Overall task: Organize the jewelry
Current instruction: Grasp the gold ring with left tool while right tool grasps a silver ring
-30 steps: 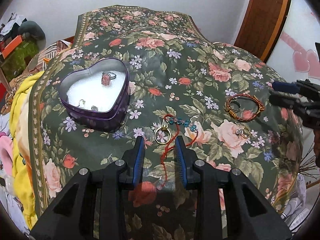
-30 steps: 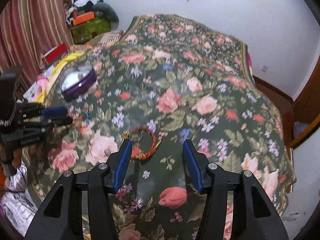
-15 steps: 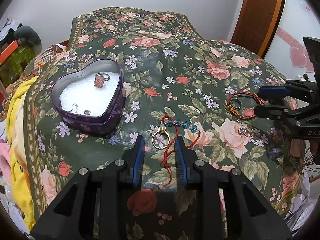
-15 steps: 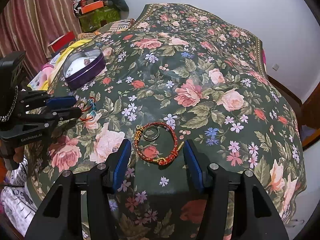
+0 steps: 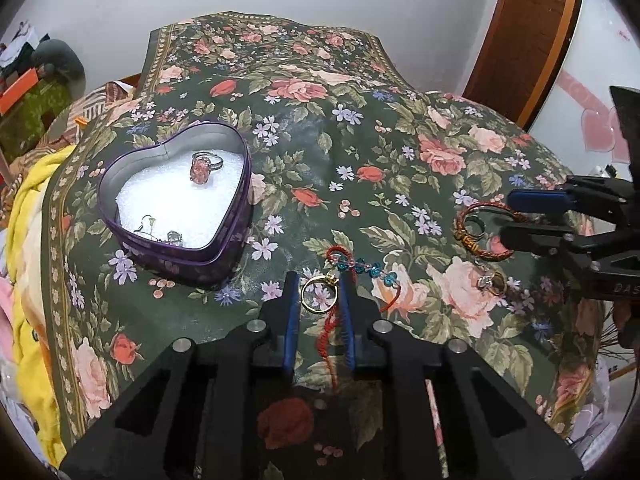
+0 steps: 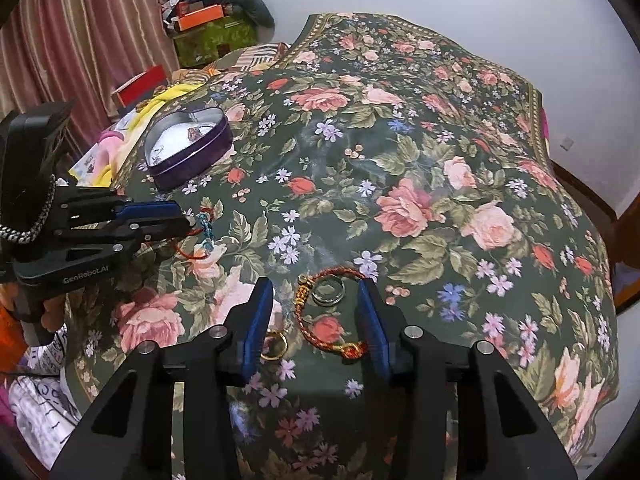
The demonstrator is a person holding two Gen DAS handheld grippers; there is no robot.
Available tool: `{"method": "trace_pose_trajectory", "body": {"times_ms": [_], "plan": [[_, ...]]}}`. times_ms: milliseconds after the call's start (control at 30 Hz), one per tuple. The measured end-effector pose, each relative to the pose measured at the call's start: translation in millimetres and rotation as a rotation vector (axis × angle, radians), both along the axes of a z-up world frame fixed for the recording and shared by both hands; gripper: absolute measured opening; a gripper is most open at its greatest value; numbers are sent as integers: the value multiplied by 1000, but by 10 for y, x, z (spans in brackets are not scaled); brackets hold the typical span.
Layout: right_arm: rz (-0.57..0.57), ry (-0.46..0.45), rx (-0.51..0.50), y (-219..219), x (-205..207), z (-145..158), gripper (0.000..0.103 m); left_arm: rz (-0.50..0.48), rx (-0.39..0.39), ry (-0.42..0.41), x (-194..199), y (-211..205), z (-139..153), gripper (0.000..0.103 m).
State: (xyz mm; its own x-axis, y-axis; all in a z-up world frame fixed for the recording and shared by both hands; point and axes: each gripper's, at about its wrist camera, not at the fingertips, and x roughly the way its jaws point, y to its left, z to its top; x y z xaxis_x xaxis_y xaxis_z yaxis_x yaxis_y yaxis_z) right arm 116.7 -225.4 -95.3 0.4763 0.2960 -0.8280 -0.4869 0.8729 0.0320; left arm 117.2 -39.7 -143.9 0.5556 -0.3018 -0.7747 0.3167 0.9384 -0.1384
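Observation:
A purple heart-shaped tin with white padding holds a pink-stone ring and small silver pieces; it also shows in the right wrist view. My left gripper is open around a gold ring and a red cord bracelet with blue beads. My right gripper is open around a red-and-gold braided bracelet and a clear ring. A gold ring lies by its left finger.
The jewelry lies on a bed covered with a dark green floral spread. Yellow bedding hangs at the left edge. A wooden door stands at the right. Boxes and clothes pile by a curtain.
Both grippers have moved forward and down towards the bed. The left now frames the gold ring and red cord; the right now frames the braided bracelet. The left's jaws have narrowed slightly.

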Motion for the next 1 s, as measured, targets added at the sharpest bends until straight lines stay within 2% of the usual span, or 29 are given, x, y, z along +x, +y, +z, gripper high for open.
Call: {"method": "trace_pose_trajectory", "body": {"times_ms": [67, 167, 300, 500, 633, 700, 733, 1000], "plan": [[1, 23, -27, 21, 50, -66, 30, -5, 13, -15, -35, -8, 21, 18], [-5, 54, -52, 14, 113, -162, 30, -10, 34, -35, -84, -21, 51, 18], [2, 53, -74, 19, 137, -174, 30, -12, 51, -38, -102, -5, 55, 18], [18, 52, -93, 52, 178, -196, 30, -7, -2, 1, -57, 80, 7, 19], [28, 45, -104, 85, 185, -202, 29, -12, -5, 4, -57, 77, 11, 21], [35, 53, -91, 92, 189, -205, 19, -18, -5, 5, -57, 58, 15, 25], [33, 58, -85, 91, 192, -206, 18, -20, -2, 4, -58, 47, 14, 27], [6, 50, -32, 10, 146, -164, 18, -9, 32, -9, -54, 44, -5, 26]]}}
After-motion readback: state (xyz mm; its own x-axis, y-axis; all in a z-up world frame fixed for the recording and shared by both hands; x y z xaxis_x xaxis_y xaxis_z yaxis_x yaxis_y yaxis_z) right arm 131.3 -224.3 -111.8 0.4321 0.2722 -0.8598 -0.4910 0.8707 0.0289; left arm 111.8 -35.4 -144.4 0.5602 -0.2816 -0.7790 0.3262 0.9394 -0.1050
